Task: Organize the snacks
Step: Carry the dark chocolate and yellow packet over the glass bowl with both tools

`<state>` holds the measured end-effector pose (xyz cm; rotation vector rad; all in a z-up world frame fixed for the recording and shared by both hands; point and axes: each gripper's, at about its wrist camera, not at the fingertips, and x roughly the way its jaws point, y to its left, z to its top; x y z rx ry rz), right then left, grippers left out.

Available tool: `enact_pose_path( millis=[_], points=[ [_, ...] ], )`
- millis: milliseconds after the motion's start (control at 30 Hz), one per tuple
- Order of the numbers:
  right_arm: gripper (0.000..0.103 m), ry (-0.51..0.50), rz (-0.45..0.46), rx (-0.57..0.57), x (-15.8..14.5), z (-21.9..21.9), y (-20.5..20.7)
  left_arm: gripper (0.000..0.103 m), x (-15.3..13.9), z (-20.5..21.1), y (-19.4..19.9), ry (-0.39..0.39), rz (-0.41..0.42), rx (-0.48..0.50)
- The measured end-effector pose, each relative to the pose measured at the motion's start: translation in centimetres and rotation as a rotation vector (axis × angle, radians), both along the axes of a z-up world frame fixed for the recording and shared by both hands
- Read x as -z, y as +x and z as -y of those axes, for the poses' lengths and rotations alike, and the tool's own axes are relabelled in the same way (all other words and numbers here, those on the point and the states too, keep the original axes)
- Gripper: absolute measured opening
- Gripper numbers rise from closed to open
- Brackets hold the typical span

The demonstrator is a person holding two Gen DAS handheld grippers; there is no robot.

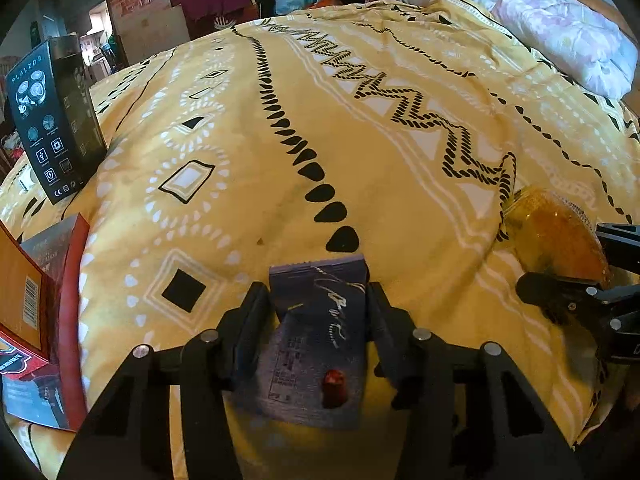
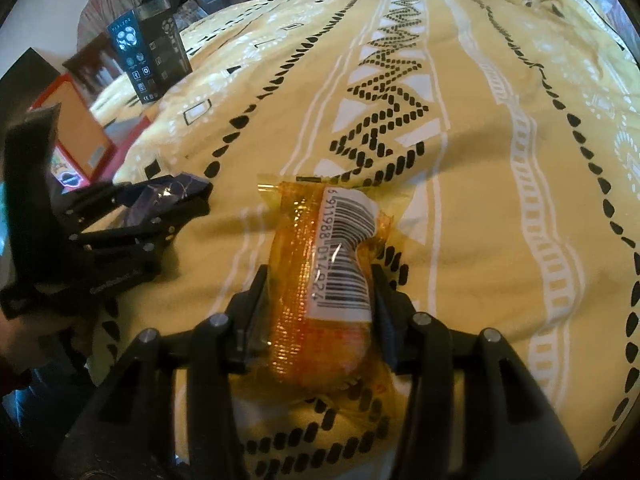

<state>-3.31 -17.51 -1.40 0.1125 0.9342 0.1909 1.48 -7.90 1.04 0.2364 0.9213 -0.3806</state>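
Purple packet (image 1: 320, 320) is pinched between the left gripper (image 1: 318, 300) fingers, low over the yellow bedspread (image 1: 400, 120). Orange packet (image 2: 328, 280), barcode up, is clamped in the right gripper (image 2: 320, 300), resting on the same spread just beside the purple one. A black box (image 1: 56, 120) is stood upright near the bed's edge, an orange box (image 1: 24, 300) beside it.

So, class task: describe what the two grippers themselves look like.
Both are matte black plastic. The left gripper and right gripper each have two angular linkage arms joined by round silver pins, ending in flat ribbed fingers. No cables or sleeves show.
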Motion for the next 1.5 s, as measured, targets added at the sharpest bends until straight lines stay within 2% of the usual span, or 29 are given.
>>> enact_pose_path(
  millis=[67, 133, 267, 367, 467, 533, 667, 800, 867, 967, 1100, 1167, 1233, 1300, 1433, 1500],
  points=[
    [0.046, 0.003, 0.002, 0.008, -0.1, 0.1, -0.1, 0.045, -0.1, 0.0, -0.1, 0.000, 0.001, 0.006],
    [0.042, 0.011, 0.005, 0.017, -0.2, 0.2, -0.1, 0.045, -0.2, 0.1, -0.2, 0.004, 0.006, 0.014],
    [0.040, 0.045, 0.035, 0.044, -1.4, 0.8, -0.6, 0.041, -1.3, -0.1, -0.7, -0.023, 0.009, 0.014],
    [0.040, 0.062, 0.063, 0.048, -2.9, 0.9, -1.0, 0.040, -3.8, -0.9, -1.5, -0.076, 0.039, 0.013],
    [0.040, 0.057, 0.114, 0.037, -5.2, 0.4, -1.3, 0.040, -8.5, -2.6, -2.9, -0.152, 0.112, 0.001],
    [0.040, 0.057, 0.160, 0.016, -7.5, -0.4, -1.1, 0.041, -11.5, -4.0, -3.8, -0.160, 0.170, -0.014],
    [0.040, 0.047, 0.282, -0.069, -13.7, -4.0, 0.3, 0.040, -18.0, -8.6, -4.4, -0.184, 0.277, -0.107],
    [0.040, 0.067, 0.383, -0.179, -19.6, -9.1, 2.0, 0.040, -24.5, -16.9, -5.3, -0.182, 0.399, -0.282],
    [0.040, 0.086, 0.414, -0.249, -22.1, -12.5, 2.9, 0.040, -26.3, -20.5, -5.6, -0.163, 0.433, -0.363],
    [0.040, 0.151, 0.403, -0.371, -24.8, -18.3, 4.9, 0.040, -28.3, -28.4, -6.1, -0.139, 0.453, -0.528],
    [0.040, 0.215, 0.333, -0.506, -25.8, -25.4, 6.9, 0.040, -28.5, -37.3, -6.7, -0.143, 0.416, -0.706],
    [0.040, 0.228, 0.282, -0.580, -25.6, -30.0, 7.8, 0.040, -27.6, -41.8, -7.0, -0.128, 0.373, -0.796],
    [0.040, 0.237, 0.232, -0.639, -24.9, -33.9, 8.2, 0.040, -26.2, -44.6, -7.4, -0.114, 0.321, -0.841],
    [0.040, 0.227, 0.197, -0.681, -23.8, -36.8, 8.2, 0.040, -24.5, -46.4, -7.8, -0.094, 0.266, -0.868],
    [0.040, 0.202, 0.126, -0.748, -21.5, -41.8, 8.0, 0.040, -21.4, -46.9, -8.0, -0.061, 0.195, -0.860],
    [0.040, 0.192, 0.095, -0.768, -20.2, -43.5, 7.4, 0.040, -20.3, -46.8, -8.8, -0.073, 0.179, -0.853]
  ],
)
